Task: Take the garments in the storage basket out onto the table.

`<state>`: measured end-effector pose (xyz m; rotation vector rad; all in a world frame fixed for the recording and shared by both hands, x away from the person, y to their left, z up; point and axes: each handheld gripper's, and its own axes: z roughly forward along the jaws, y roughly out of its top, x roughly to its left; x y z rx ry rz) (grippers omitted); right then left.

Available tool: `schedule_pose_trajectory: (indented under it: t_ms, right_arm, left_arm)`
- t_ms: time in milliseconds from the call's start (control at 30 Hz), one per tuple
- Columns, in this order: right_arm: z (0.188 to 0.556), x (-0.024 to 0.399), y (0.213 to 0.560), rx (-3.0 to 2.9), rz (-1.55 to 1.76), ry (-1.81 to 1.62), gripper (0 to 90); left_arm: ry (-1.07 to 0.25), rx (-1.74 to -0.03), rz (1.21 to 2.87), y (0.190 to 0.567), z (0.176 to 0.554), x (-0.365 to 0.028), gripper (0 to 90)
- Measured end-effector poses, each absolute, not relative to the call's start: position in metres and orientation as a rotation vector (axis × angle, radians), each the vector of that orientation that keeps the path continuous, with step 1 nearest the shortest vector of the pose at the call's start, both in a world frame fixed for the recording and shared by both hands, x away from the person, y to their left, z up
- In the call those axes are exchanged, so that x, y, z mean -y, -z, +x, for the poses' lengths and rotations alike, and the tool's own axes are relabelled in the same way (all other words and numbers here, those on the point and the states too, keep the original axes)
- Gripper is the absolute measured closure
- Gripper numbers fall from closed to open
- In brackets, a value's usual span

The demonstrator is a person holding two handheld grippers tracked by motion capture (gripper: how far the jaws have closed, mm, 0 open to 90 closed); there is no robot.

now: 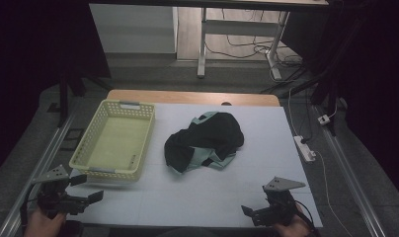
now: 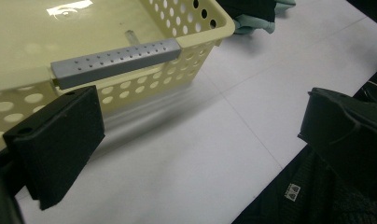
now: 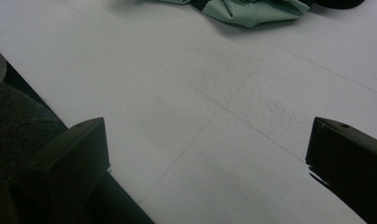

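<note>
On the white table (image 1: 197, 197), a crumpled garment (image 1: 205, 140) beside a basket (image 1: 116, 140).

Ahead of the right gripper's (image 1: 254, 211) spread fingers (image 3: 70, 158), bare white table (image 1: 197, 192) runs to the crumpled garment (image 1: 205, 140); the basket's (image 1: 113, 140) wall seemingly crowds the left gripper's (image 1: 86, 190) fingers (image 2: 56, 144).

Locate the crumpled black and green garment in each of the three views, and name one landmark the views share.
High view: the garment lies mid-table, right of the yellow basket.
Left gripper view: a green fold and some black cloth of it show at the top edge, past the basket's corner.
Right gripper view: its green folds run along the top edge.
Shared landmark: the white table cover, with its faint seams.
</note>
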<state>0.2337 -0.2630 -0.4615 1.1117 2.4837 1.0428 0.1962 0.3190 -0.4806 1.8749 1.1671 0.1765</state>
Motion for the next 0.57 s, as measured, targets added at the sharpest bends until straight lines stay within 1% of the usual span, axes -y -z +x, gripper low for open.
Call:
schedule_pose_trajectory:
  t_ms: [433,567]
  right_arm:
    - [0.233,0.262,0.461,-2.484,1.108,-1.035,0.0]
    - [0.233,0.262,0.462,-2.486,1.104,-1.023,0.0]
  left_arm:
    - [-0.198,-1.228,1.948,0.481,0.185,-0.324,0.0]
    - [-0.177,-1.237,1.928,0.481,0.186,-0.325,0.0]
